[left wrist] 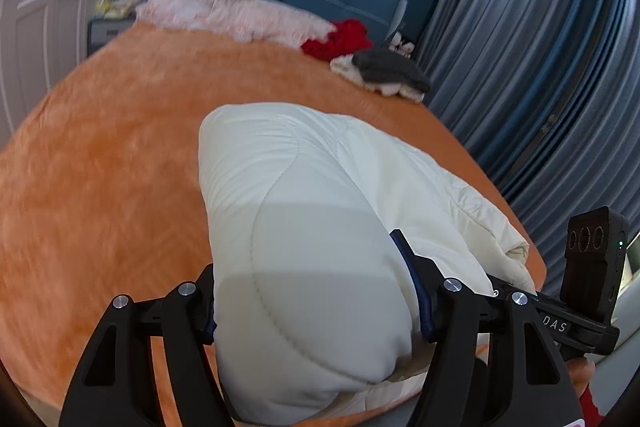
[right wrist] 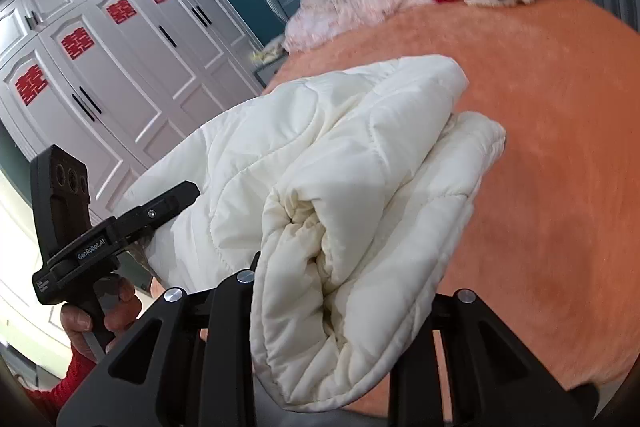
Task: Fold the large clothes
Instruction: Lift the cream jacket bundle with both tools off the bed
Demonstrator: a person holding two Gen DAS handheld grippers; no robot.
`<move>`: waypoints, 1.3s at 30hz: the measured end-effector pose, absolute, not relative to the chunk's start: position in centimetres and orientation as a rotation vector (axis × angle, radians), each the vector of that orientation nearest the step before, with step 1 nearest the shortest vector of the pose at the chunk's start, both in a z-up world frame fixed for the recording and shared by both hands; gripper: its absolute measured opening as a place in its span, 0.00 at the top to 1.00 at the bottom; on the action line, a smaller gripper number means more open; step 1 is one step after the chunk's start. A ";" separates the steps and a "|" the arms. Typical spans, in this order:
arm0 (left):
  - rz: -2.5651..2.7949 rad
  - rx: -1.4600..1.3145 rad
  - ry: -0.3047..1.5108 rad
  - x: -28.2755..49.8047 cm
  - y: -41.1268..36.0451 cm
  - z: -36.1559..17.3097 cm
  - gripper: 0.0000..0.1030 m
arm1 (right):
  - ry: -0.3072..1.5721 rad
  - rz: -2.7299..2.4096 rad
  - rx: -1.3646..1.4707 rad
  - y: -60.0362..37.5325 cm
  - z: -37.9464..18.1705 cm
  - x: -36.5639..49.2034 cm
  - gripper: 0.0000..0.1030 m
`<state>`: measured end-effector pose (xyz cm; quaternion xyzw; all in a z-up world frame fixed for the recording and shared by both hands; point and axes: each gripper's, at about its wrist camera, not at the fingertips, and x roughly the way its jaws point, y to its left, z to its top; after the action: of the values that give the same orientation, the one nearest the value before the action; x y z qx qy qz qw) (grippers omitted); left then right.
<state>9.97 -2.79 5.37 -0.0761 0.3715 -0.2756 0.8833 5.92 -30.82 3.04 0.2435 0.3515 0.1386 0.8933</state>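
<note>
- Now your left gripper (left wrist: 316,311) clamps the thick end of the white coat (left wrist: 320,211) at frame centre, bulk keeping its jaws wide.
- Your right gripper (right wrist: 340,307) pinches the bunched end narrow, likely sharing the load above the bed (left wrist: 100,167).

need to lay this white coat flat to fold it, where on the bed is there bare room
The orange blanket is bare in the middle and on the wardrobe side, ahead of the white coat. It is crowded at the headboard: pink bedding, a red garment, and a grey and cream pile by the curtain.
</note>
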 end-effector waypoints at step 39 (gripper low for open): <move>-0.501 -0.269 0.606 34.8 2.1 -1.0 0.37 | 0.668 0.273 0.307 -26.6 -2.2 32.7 0.76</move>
<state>34.79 2.05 -1.02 -0.1306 0.2944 -0.2432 0.9150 32.66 -26.60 -2.24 0.1494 0.3256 0.1328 0.9241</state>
